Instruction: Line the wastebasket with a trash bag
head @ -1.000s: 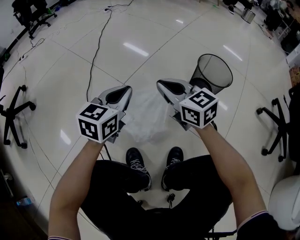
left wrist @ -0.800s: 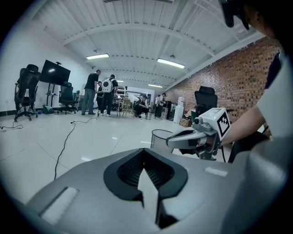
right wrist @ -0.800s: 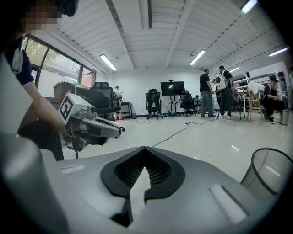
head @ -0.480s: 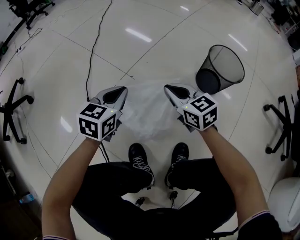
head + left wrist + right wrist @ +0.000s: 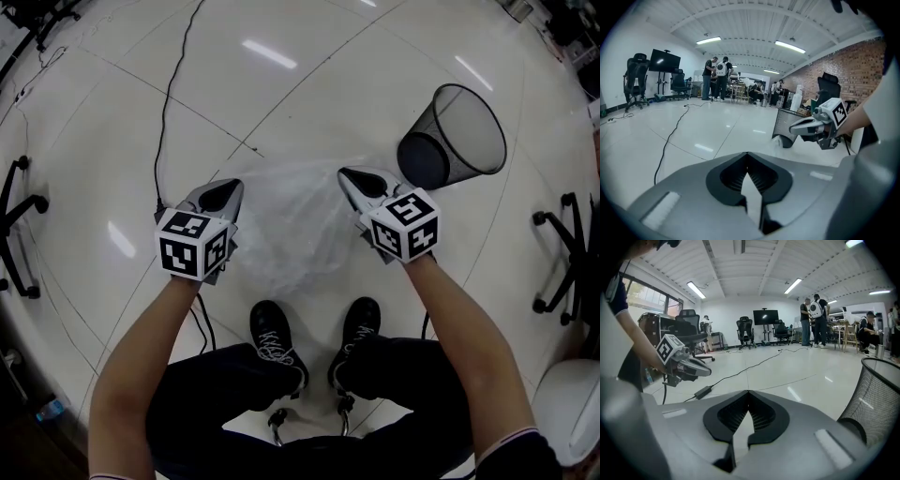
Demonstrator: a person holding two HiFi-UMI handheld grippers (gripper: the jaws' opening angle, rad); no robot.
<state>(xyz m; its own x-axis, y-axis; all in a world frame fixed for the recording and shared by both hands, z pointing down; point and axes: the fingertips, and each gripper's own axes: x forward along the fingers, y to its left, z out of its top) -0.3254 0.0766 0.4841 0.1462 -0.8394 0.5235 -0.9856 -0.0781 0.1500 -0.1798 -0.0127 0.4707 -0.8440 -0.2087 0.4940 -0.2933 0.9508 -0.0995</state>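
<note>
Visibly, marker-cubed left tongs (image 5: 232,184) and right tongs (image 5: 345,173) grip the trash bag (image 5: 292,225).

Trash bag (image 5: 295,225) between your 2 sets of jaws
Your left gripper (image 5: 225,186) is at its left edge and your right gripper (image 5: 349,174) at its right, with the wastebasket (image 5: 469,141) beyond the right jaws.

Trash bag (image 5: 295,230) — clear, crumpled — near mesh wastebasket (image 5: 466,127)

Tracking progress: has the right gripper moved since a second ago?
Yes: the right gripper, then overlapping the wastebasket, now shows clear of it, down-left.
</note>
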